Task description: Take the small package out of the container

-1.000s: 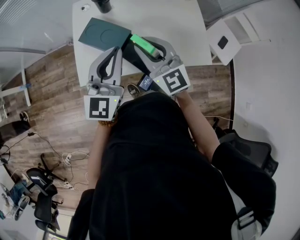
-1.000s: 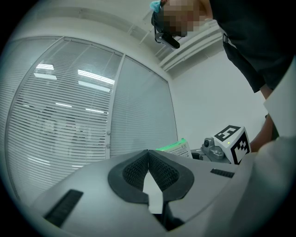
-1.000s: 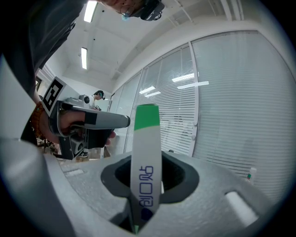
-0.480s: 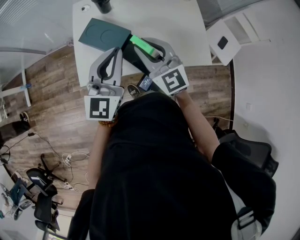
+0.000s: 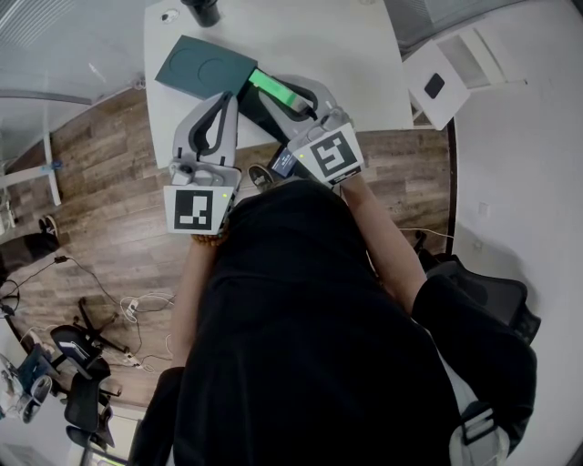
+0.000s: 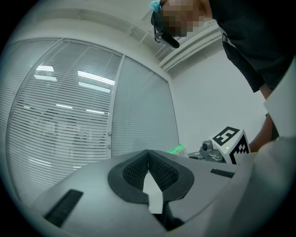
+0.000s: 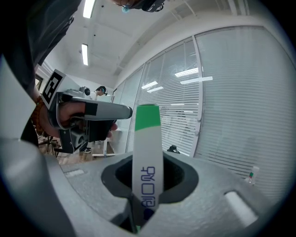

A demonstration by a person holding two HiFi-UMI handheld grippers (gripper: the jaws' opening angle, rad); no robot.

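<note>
We clamp the small package [image 7: 148, 139] in our right gripper [image 7: 147, 178] above the tabletop's [image 5: 319, 36] near edge; left gripper [image 6: 149, 159] jaws together.

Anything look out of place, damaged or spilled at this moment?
Nothing stands out. The right gripper, whose jaws have just been closing, grips the small package, which looks intact; the dark green box lies flat on the table, nothing spilled.

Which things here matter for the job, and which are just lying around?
For the job: small package, green and white, in the right gripper, whose jaws have just closed further on it; dark green box, likely its container.
Lying about: black cup; cables on the floor; black office chair.
</note>
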